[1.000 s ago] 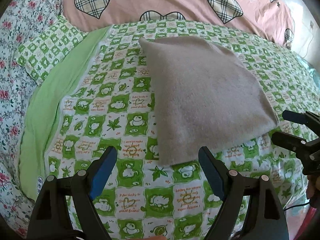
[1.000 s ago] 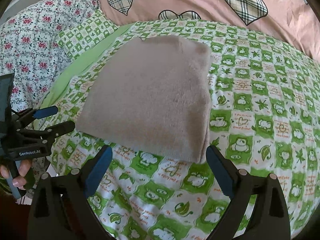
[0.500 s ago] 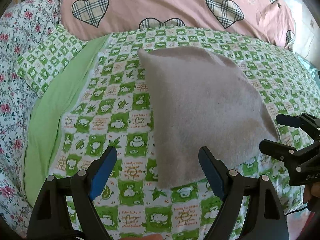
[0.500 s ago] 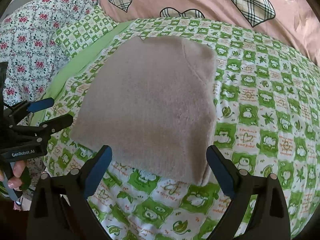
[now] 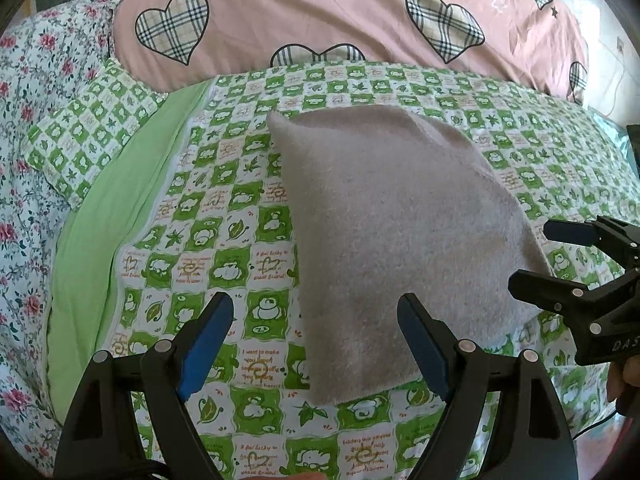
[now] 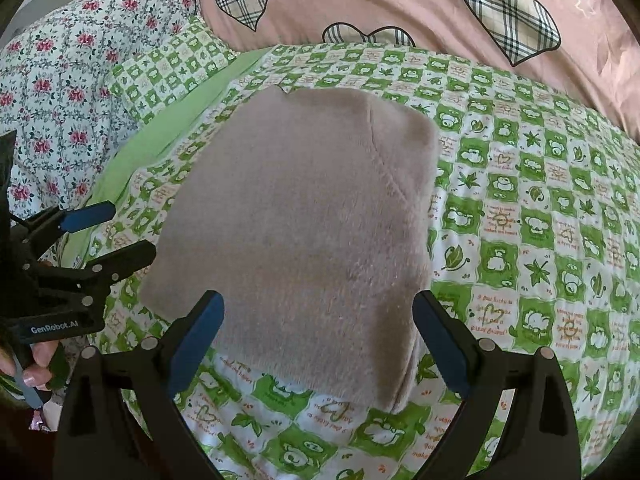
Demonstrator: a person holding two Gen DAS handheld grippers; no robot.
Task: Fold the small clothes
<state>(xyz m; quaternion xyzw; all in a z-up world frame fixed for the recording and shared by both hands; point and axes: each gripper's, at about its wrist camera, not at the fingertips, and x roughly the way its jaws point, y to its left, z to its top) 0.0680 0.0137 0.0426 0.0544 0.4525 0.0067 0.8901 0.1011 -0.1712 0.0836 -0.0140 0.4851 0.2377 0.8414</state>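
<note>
A bed fills both views, covered by a green-and-white checked sheet (image 5: 248, 216) printed with bears and leaves. Low over its near edge the left gripper (image 5: 316, 344) hangs with its blue-padded jaws spread wide and nothing between them; the near left corner of the folded cloth (image 5: 400, 240) lies just ahead, between the fingertips in view. The right gripper (image 6: 320, 336) is likewise spread and empty-handed, its fingers framing the near edge of the same cloth, whose thick folded corner lies beside the right-hand pad. Whether either touches the fabric cannot be told. Each tool shows at the side of the other's view, close to the cloth's outer corners. The cloth is a fuzzy grey-beige garment, folded into a flat rough rectangle in the middle of the sheet, with a seam line visible near its far right corner. Left of it runs a plain green strip (image 5: 120, 208), then a matching checked pillow (image 5: 88, 128) and a flowered quilt (image 6: 52, 92). Behind, a pink duvet (image 5: 340, 12) with plaid hearts lies along the far side.
</note>
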